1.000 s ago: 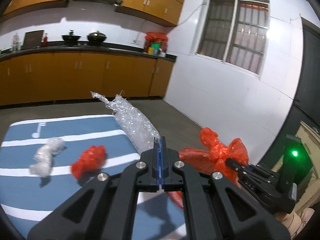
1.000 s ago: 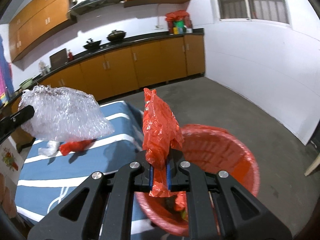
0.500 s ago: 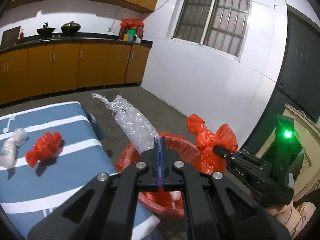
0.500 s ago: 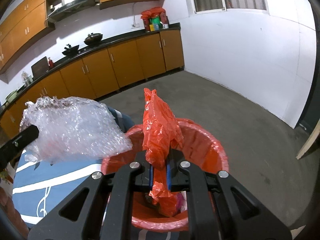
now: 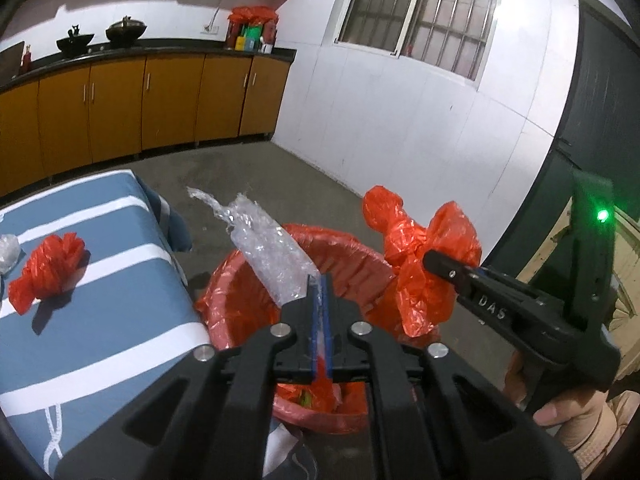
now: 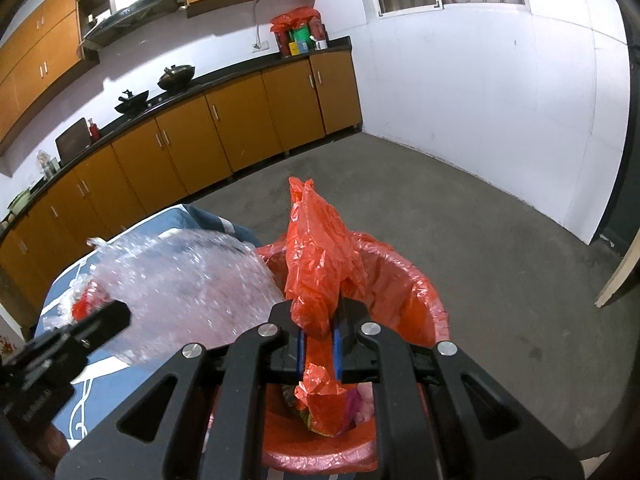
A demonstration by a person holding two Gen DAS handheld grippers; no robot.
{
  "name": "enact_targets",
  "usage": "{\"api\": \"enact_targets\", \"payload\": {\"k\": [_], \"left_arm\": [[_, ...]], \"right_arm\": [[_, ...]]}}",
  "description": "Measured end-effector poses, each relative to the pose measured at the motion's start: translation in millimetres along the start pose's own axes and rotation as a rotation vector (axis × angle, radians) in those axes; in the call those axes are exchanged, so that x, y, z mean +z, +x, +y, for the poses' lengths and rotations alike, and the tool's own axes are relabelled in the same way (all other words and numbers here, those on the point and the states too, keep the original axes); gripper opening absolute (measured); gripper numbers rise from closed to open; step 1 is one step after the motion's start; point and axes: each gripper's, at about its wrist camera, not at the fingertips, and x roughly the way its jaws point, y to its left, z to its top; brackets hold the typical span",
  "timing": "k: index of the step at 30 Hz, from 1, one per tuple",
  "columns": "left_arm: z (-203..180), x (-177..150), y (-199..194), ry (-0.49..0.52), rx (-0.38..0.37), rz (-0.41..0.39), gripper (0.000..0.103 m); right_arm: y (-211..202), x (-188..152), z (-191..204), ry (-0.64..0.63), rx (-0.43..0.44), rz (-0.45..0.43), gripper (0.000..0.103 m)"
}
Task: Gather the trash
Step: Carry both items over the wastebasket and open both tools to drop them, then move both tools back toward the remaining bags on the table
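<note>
Both loads have come off the striped blue surface [image 5: 100,320] and now hang over the red-lined trash bin [image 5: 224,280], which a second ago lay mostly out of the left wrist view and now sits under both tools. The left tongs [image 5: 319,280] are clamped nearly flat on a piece of clear bubble wrap [image 5: 272,260], whose crumpled far end sticks up and away over the bin's left rim. The right tongs [image 6: 320,332] are pinched shut on a crumpled red plastic bag [image 6: 320,256]; its tail dangles below the blue pads straight into the bin's mouth, where other scraps already lie at the bottom. In the right wrist view the bubble wrap looks smeared, which suggests that the left hand is moving while the right one is steadier. Judging by this, the carry is all but finished and release is the step in hand: the red bag looks ready to drop cleanly, while the bubble wrap, light and springy and sitting toward the rim, may catch on the liner or slide outside unless it is brought further over the opening first. Two more pieces wait on the surface at the left: another red bag wad [image 5: 48,276] and, just beyond it at the edge of view, a clear plastic wad [image 5: 8,254], so at least one more trip seems needed.
</note>
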Motion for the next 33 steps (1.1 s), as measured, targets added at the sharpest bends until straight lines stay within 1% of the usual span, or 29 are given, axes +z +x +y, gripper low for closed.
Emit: {"api": "enact_targets", "payload": {"k": [1, 2, 3, 4, 6, 7, 11, 14, 18, 21, 22, 23, 24, 25, 28, 33], "left_arm": [[1, -1, 2, -0.002, 0.003, 0.006, 0.012], [2, -3, 4, -0.004, 0.009, 0.009, 0.017], [4, -4, 5, -0.005, 0.015, 0.011, 0.022], [6, -6, 5, -0.007, 0.021, 0.013, 0.023], [13, -8, 4, -0.013, 0.043, 0.013, 0.028], [17, -9, 2, -0.018, 0.053, 0.011, 0.029], [35, -10, -9, -0.046, 0.103, -0.009, 0.041], [51, -14, -23, -0.052, 0.16, -0.035, 0.049], [70, -19, -42, -0.058, 0.228, -0.061, 0.053], [91, -24, -61, -0.077, 0.286, -0.08, 0.055], [96, -26, -66, -0.08, 0.301, -0.086, 0.056], [106, -29, -75, -0.087, 0.334, -0.097, 0.057], [113, -31, -83, -0.092, 0.361, -0.106, 0.06], [121, -34, -91, -0.101, 0.394, -0.115, 0.06], [146, -43, -111, -0.128, 0.469, -0.135, 0.065], [189, -58, -148, -0.192, 0.6, -0.163, 0.076]], "right_arm": [[2, -1, 0, -0.004, 0.0, 0.004, 0.017], [2, -2, -3, -0.005, 0.001, 0.006, 0.02], [3, -3, -3, -0.005, 0.001, 0.008, 0.027], [3, -4, -3, -0.002, 0.002, 0.008, 0.035], [2, -7, -4, 0.003, -0.001, 0.004, 0.041], [1, -8, -4, 0.004, -0.004, 0.004, 0.041], [0, -9, -6, -0.007, -0.03, 0.005, 0.041], [0, -8, -4, -0.02, -0.043, 0.006, 0.041], [-1, -7, 9, -0.057, -0.043, 0.002, 0.041], [-1, -7, 27, -0.093, -0.024, -0.003, 0.041], [-1, -7, 37, -0.109, -0.012, -0.008, 0.043], [0, -7, 44, -0.122, -0.002, -0.011, 0.047], [0, -6, 53, -0.134, 0.007, -0.018, 0.058], [0, -7, 65, -0.151, 0.022, -0.028, 0.063], [5, -8, 101, -0.209, 0.075, -0.025, 0.063], [20, -13, 161, -0.269, 0.163, -0.002, 0.063]]}}
